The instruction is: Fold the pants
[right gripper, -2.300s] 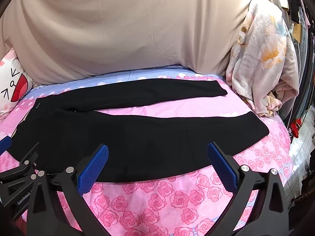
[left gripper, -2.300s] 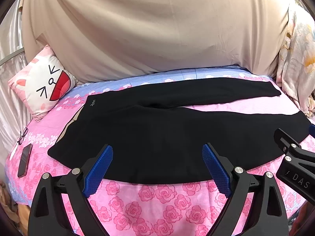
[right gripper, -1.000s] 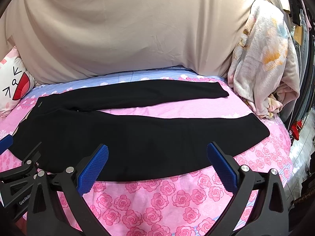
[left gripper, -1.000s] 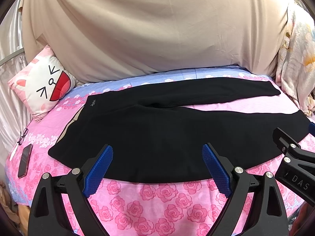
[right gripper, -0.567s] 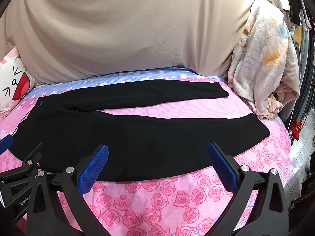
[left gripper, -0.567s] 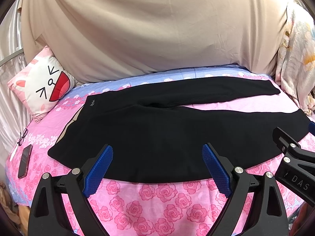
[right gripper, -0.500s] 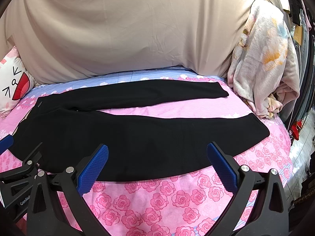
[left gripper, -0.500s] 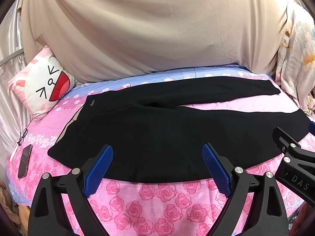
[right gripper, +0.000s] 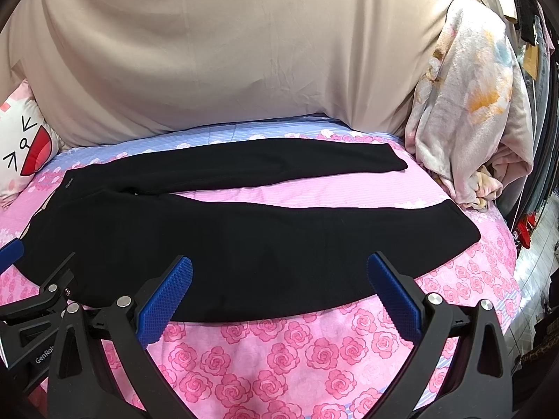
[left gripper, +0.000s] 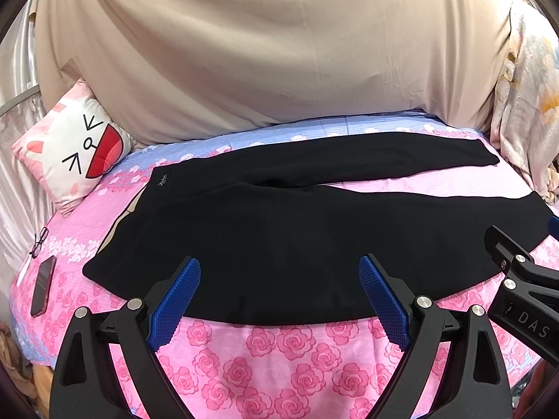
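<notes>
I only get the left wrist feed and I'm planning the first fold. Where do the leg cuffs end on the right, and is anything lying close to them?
Observer: In the right wrist view the near leg's cuff ends on the pink rose sheet, short of the bed's right edge.
Operator: And the far leg?
Observer: The far leg's cuff stops short of a crumpled floral blanket heaped at the right; I cannot tell whether they touch.
Operator: Is the right gripper holding anything?
Observer: No. The right gripper is open, jaws wide apart, hovering over the near edge of the black pants.
</notes>
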